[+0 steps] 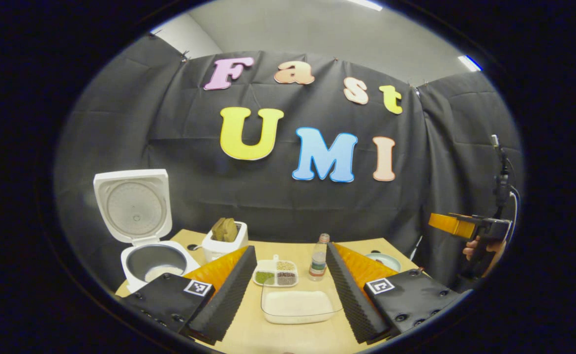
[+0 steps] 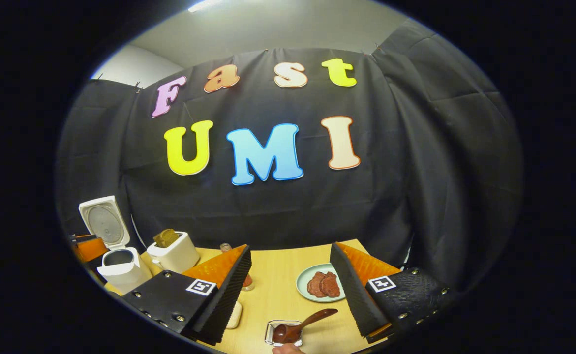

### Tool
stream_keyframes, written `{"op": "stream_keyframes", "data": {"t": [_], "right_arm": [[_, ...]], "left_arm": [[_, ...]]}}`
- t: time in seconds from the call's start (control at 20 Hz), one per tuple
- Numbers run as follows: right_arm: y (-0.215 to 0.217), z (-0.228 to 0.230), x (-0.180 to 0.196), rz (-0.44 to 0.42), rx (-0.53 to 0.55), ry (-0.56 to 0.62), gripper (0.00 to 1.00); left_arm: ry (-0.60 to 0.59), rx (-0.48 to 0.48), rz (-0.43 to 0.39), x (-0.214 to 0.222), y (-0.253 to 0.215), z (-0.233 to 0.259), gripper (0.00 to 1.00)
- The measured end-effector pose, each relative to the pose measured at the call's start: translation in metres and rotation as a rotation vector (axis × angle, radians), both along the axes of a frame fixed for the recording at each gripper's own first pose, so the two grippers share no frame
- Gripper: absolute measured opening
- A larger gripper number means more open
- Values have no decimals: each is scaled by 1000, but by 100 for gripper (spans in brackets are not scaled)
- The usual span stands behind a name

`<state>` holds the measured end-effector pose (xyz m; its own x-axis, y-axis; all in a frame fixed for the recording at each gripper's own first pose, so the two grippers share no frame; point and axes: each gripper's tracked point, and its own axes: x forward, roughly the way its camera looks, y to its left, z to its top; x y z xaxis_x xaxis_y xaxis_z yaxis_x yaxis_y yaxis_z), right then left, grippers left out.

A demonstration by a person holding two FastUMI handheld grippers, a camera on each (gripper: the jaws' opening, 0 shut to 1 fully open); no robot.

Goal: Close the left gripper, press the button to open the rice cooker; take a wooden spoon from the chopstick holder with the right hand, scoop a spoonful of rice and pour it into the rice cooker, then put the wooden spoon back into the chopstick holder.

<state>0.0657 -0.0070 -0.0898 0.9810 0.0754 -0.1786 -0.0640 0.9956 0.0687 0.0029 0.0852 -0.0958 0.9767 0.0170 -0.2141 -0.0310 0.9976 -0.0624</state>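
My left gripper (image 1: 288,290) hangs wide open and holds nothing; the rice cooker (image 1: 152,260) sits at the lower left of the left gripper view, lid up, with the chopstick holder (image 1: 225,243) just beside it and the clear rice tray (image 1: 297,306) low between my fingers. My right gripper (image 2: 292,295) is also spread and holds nothing, with the wooden spoon (image 2: 300,327) lying on a small tray (image 2: 272,328) at the bottom centre of the right gripper view.

White rice cooker (image 1: 142,231) with grey inner pot near the tan wooden table's (image 1: 288,334) left edge; white toaster (image 1: 225,242) behind; pale green plate (image 2: 317,282) holding reddish-brown meat; dark brown wooden spoon (image 2: 300,324).
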Motion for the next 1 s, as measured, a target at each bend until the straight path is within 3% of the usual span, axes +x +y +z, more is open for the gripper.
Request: {"op": "stream_keyframes", "data": {"t": [0.35, 0.85, 1.0], "right_arm": [[25, 21, 6, -10, -3, -26, 96], [40, 32, 4, -51, -32, -52, 96], [43, 32, 4, -60, -45, -54, 96]], "left_arm": [[-29, 4, 88, 13, 82, 34, 96], [-43, -23, 355, 77, 291, 97, 98], [-51, -19, 401, 92, 334, 106, 96]]}}
